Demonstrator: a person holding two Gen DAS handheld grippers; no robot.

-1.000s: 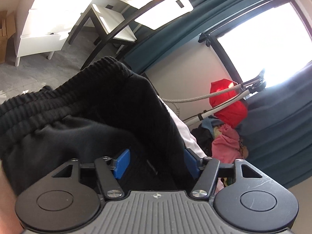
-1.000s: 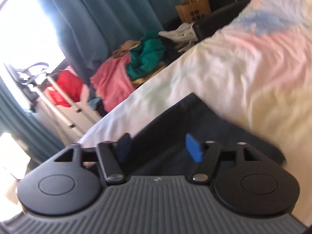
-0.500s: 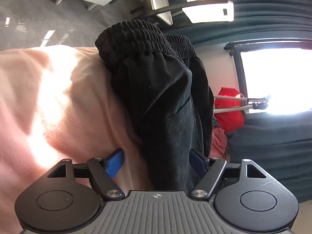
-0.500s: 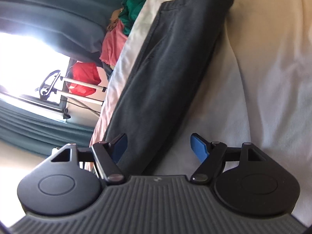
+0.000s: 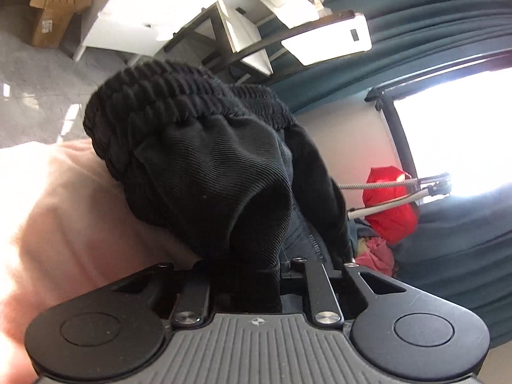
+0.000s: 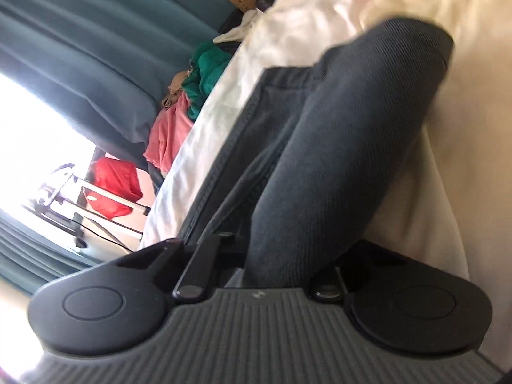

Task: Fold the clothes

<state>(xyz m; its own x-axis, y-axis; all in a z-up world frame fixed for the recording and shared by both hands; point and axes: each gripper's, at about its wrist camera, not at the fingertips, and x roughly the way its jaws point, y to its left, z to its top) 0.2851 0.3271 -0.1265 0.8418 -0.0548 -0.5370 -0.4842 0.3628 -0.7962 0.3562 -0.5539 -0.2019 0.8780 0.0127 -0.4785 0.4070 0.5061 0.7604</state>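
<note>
Left wrist view: at far left, a pale pink bed cover [image 5: 64,217] fills the frame edge. At centre, black trousers [image 5: 204,172] with a ribbed elastic waistband [image 5: 179,96] at the upper centre bunch up on the bed. Below them the left claw [image 5: 246,284] is closed, pinching a fold of the cloth. At right, a red bag [image 5: 388,204] hangs near a bright window.

Right wrist view: teal curtains [image 6: 80,48] at left, a heap of pink and green clothes [image 6: 185,108] above centre. The same dark garment runs from lower centre to upper right across the white bed — the right claw [image 6: 275,272] is clamped on its near end.

The fabric looks soft, limp and light; the waistband and hems seem the firmest places to hold. No readable writing shows.
</note>
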